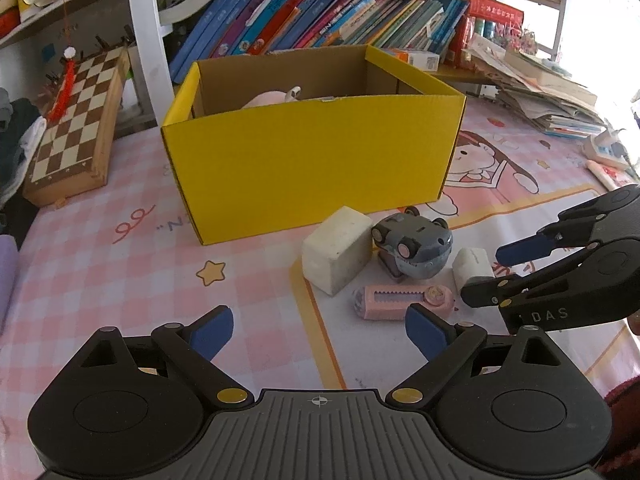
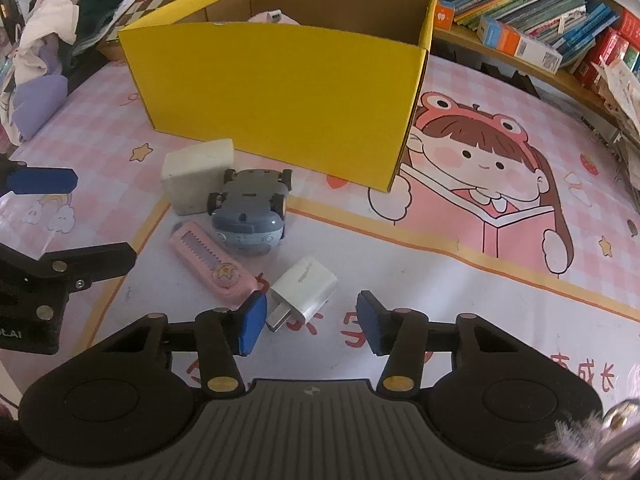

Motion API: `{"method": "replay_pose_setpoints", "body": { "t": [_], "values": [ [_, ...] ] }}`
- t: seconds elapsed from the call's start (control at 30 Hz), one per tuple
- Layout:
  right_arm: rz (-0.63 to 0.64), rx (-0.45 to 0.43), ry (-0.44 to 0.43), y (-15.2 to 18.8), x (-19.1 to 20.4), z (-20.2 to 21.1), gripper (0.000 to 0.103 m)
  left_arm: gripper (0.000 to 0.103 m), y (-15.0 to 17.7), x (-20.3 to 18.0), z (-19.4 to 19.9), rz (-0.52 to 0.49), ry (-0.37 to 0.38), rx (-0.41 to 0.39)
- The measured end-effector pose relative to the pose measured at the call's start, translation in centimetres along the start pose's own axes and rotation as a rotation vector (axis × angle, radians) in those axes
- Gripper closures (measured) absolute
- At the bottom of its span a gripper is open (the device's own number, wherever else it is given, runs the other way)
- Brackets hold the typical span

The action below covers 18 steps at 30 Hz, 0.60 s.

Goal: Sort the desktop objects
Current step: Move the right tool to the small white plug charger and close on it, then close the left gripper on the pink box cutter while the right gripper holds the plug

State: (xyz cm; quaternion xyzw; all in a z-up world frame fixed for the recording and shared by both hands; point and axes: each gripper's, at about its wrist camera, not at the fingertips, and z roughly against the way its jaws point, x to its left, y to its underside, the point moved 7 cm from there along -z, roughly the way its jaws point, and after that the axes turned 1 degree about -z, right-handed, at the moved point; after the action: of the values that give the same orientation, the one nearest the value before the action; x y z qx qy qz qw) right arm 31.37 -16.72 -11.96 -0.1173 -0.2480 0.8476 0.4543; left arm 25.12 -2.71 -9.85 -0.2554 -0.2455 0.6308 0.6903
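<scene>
A yellow cardboard box [image 1: 304, 168] [image 2: 280, 92] stands on the pink mat with a pink item [image 1: 268, 99] inside. In front of it lie a white block [image 1: 336, 254] [image 2: 198, 176], an overturned grey toy car [image 1: 414, 246] [image 2: 250, 212], a pink utility knife [image 1: 400, 300] [image 2: 214, 266] and a white plug adapter [image 1: 472, 266] [image 2: 304, 288]. My left gripper [image 1: 320, 334] is open and empty, just short of the block and knife. My right gripper [image 2: 310, 326] is open, with the adapter just ahead between its fingertips; it also shows in the left wrist view [image 1: 496, 272].
A folded chessboard [image 1: 76, 128] leans at the left. Books [image 1: 320, 12] fill the shelf behind the box. A paper stack [image 1: 548, 92] and a power strip [image 1: 604, 152] lie at the right. Clothes [image 2: 48, 28] pile up at the mat's left end.
</scene>
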Motion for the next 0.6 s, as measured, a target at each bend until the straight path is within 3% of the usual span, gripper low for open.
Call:
{"method": "replay_pose_setpoints", "body": {
  "t": [0.17,0.37,0.6],
  "values": [
    [0.005,0.007,-0.032,0.0,-0.1,-0.5,0.074,0.013,-0.7,-0.9,-1.2,-0.043,-0.003,-0.009],
    [0.005,0.001,-0.037,-0.1,-0.6,-0.5,0.074,0.017,-1.2,-0.5,-2.3,-0.025,-0.010,0.003],
    [0.007,0.001,-0.038,-0.3,-0.9,-0.7,0.074,0.020,-0.9,-2.5,-2.6,-0.062,0.082,0.032]
  ]
}}
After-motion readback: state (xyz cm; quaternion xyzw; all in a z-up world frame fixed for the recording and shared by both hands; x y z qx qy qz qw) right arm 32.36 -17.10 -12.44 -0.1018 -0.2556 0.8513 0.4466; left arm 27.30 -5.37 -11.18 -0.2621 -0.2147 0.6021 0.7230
